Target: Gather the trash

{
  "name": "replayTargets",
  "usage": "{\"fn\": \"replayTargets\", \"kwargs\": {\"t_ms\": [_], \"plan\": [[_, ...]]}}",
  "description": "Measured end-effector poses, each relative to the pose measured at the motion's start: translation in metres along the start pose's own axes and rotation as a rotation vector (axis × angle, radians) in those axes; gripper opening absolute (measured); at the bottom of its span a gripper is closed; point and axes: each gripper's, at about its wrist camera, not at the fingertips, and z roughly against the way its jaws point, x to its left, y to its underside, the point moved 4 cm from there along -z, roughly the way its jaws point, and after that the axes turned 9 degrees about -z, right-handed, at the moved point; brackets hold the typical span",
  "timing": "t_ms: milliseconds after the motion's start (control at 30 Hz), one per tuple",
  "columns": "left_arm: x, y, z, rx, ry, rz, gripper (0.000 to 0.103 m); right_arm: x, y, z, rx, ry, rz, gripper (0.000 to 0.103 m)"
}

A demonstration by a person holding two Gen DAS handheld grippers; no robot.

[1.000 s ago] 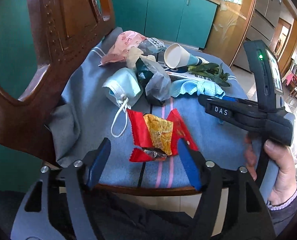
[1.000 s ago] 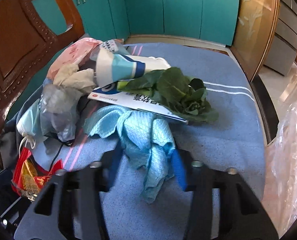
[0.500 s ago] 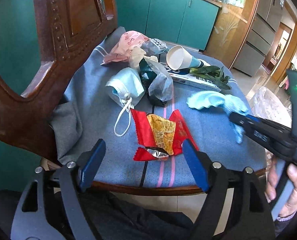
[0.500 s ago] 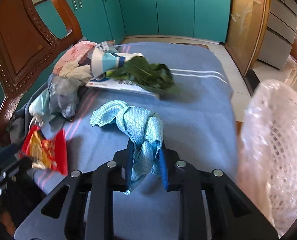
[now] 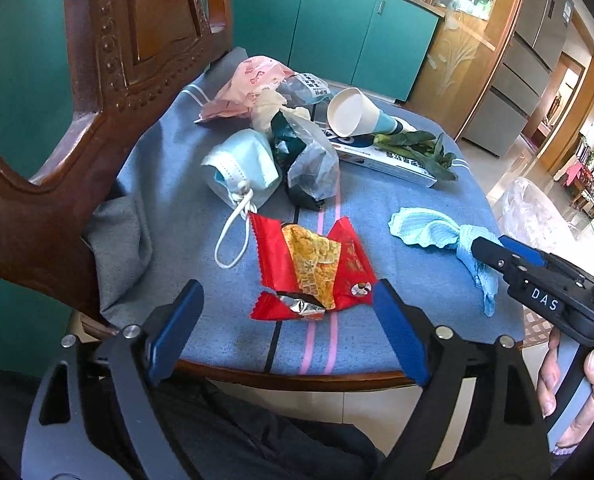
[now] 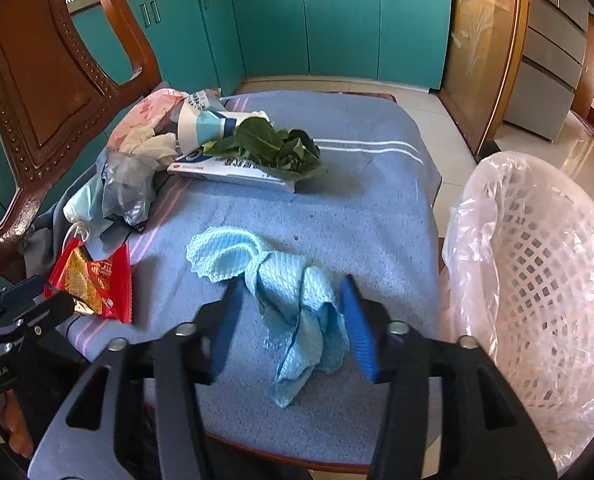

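Right wrist view: right gripper [image 6: 293, 320] fingers are opening around the blue cloth [image 6: 293, 300] lying on the surface beside the lined bin [image 6: 537, 280], while left gripper [image 5: 285, 332] fingers widen, empty, before the red wrapper [image 5: 313, 268], probably the next pickup, requiring closure.

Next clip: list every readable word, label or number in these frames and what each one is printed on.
"DAS": white letters on the right gripper, seen from the left wrist.
Small white lettering on the left gripper body: too small to read surely.
White box under the greens: printed characters, too blurred.
Red snack wrapper: print unreadable.
Clear bag with black print: unreadable.
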Motion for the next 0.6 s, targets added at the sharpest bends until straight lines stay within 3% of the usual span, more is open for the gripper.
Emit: {"fn": "replayTargets", "kwargs": {"t_ms": [300,600], "plan": [[-0.001,0.0,-0.004,0.011,0.002,0.003,0.09,0.012,-0.011,-0.017,0.009,-0.033,-0.006,0.061],[-0.001,0.002,-0.006,0.022,0.01,0.004,0.091,0.012,-0.004,-0.022,0.009,0.017,0.021,0.061]]}}
